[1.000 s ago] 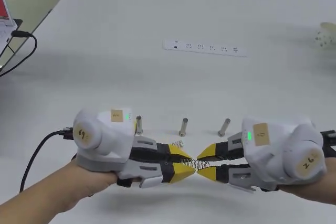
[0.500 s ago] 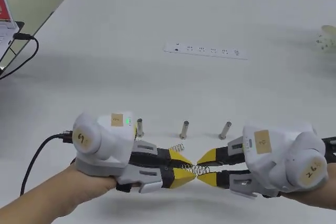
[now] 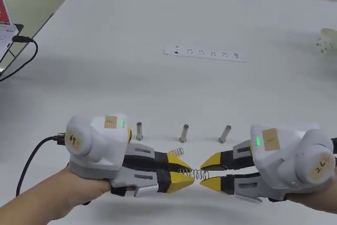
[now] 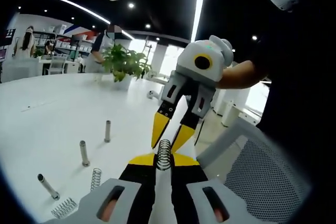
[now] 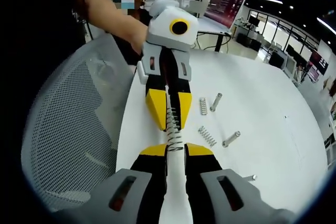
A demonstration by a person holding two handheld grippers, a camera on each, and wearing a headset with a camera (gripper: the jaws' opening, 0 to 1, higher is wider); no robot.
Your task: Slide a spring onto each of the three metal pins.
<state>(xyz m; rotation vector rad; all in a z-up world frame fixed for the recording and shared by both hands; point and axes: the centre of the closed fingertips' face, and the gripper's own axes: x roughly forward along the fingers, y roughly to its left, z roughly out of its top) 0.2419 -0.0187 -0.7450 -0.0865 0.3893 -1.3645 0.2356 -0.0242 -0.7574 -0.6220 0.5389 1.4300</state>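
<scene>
The left claw (image 3: 191,172) and right claw (image 3: 201,173) are clamping opposite ends of a thin coiled steel spring (image 3: 196,172); one should be releasing gently, keeping it aligned for the grey metal pins (image 3: 184,133) beyond.

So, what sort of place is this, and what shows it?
Likely an open-plan office or lab: a long white table, a power strip on it, and a monitor on another desk.

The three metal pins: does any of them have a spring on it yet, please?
No: all three pins are bare. One spring is held between left tongs and right tongs.
</scene>
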